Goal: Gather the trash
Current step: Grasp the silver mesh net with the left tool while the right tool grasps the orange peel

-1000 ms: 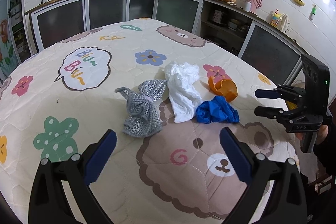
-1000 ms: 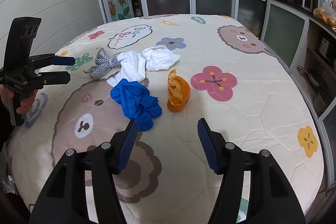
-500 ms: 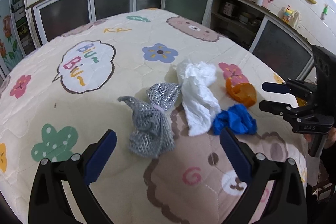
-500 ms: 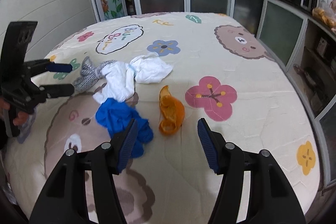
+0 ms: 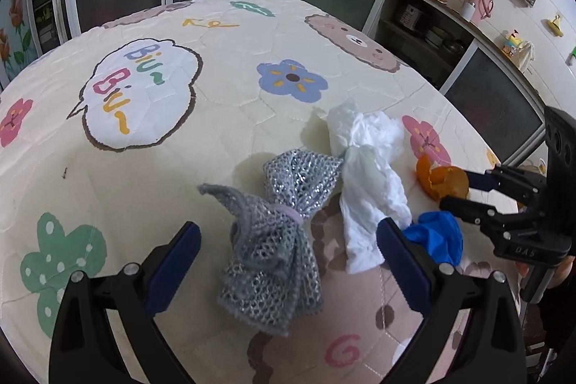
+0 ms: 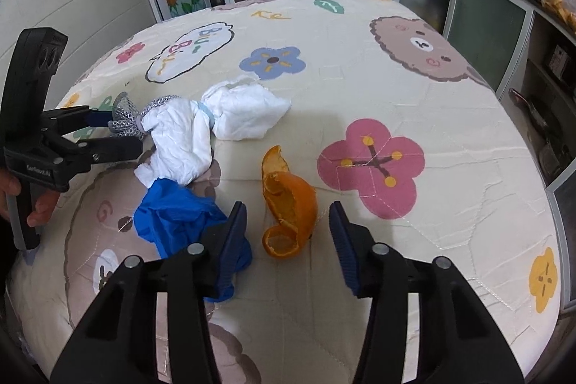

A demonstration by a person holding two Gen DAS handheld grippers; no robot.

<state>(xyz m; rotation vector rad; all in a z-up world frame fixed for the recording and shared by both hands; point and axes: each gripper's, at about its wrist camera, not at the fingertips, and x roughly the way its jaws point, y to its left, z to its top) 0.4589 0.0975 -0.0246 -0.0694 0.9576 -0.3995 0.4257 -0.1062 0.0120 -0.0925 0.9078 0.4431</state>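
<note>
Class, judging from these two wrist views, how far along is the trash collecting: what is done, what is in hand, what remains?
Done: nothing visibly collected.

In hand: nothing; the left gripper is open around the grey mesh scrubber, the right gripper open around the orange peel.

Left: the scrubber, the peel, the white tissue and the blue glove all lie on the table.

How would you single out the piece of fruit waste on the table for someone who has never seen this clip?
On the cartoon-print table cover, find the big pink flower near the right gripper. Just left of that flower lies the orange peel, in front of the open jaws. It is the only orange, curled, rigid scrap; the white tissue and blue glove to its left are soft and crumpled.
</note>
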